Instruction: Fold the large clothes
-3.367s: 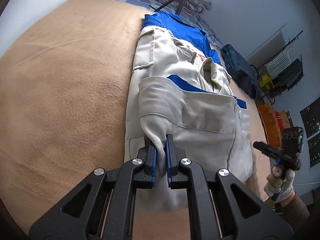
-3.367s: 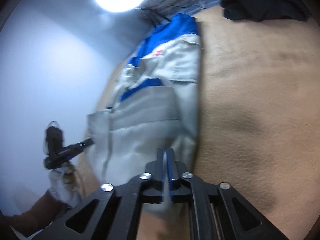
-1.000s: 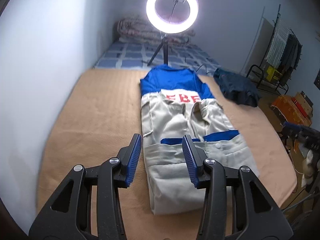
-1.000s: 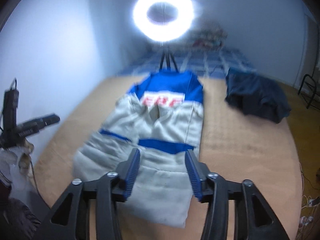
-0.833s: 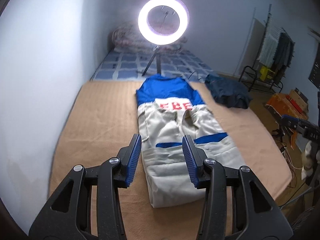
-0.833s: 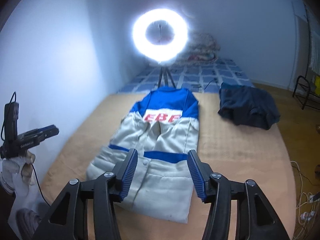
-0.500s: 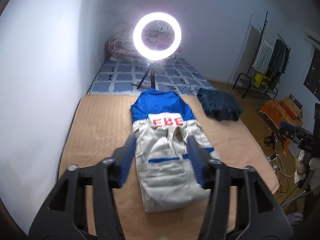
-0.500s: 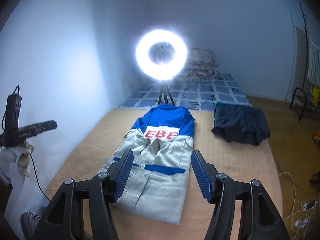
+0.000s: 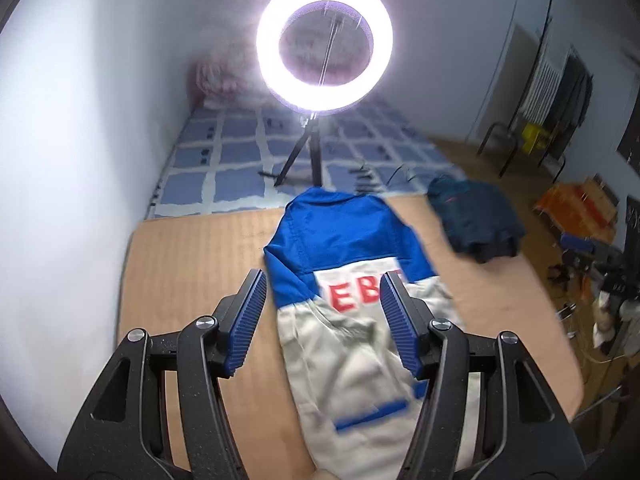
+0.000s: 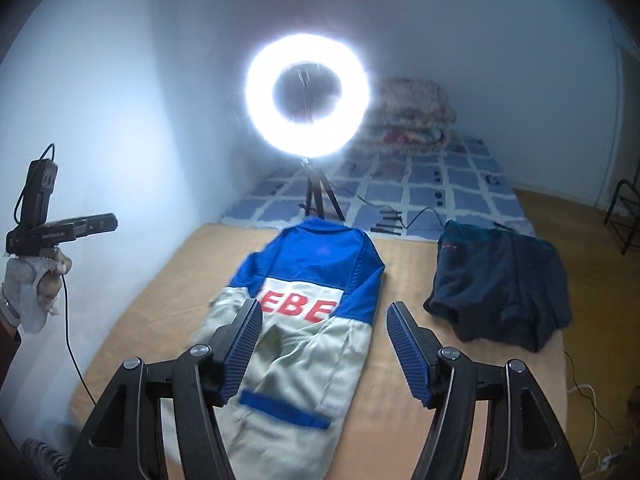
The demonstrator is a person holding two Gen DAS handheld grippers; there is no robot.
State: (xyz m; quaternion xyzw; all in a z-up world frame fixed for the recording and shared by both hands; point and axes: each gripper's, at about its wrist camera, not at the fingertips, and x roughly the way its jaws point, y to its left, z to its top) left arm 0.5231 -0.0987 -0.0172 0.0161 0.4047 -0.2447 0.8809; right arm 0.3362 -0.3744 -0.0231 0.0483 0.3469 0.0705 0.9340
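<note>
Both tongs had pulled back & up off folded jacket (image 10: 304,320), L tongs (image 9: 322,320) & R tongs (image 10: 324,340) just widened, empty, jacket flat on tan mat (image 10: 404,280).

We see a jacket (image 10: 304,320) of matt woven cloth, blue at the shoulders and pale grey below, with red lettering. It lies on a tan blanket (image 10: 400,360) with a soft, finely ribbed nap. To the right sits a dark garment (image 10: 500,292) of thick, fleecy cloth. Each gripper has black matt plastic arms, shiny metal screw heads and fingers (image 9: 246,320) faced with ridged blue pads. At the far end, a checked quilt (image 10: 440,192) looks padded, and a knitted glove (image 10: 28,292) looks rough.
</note>
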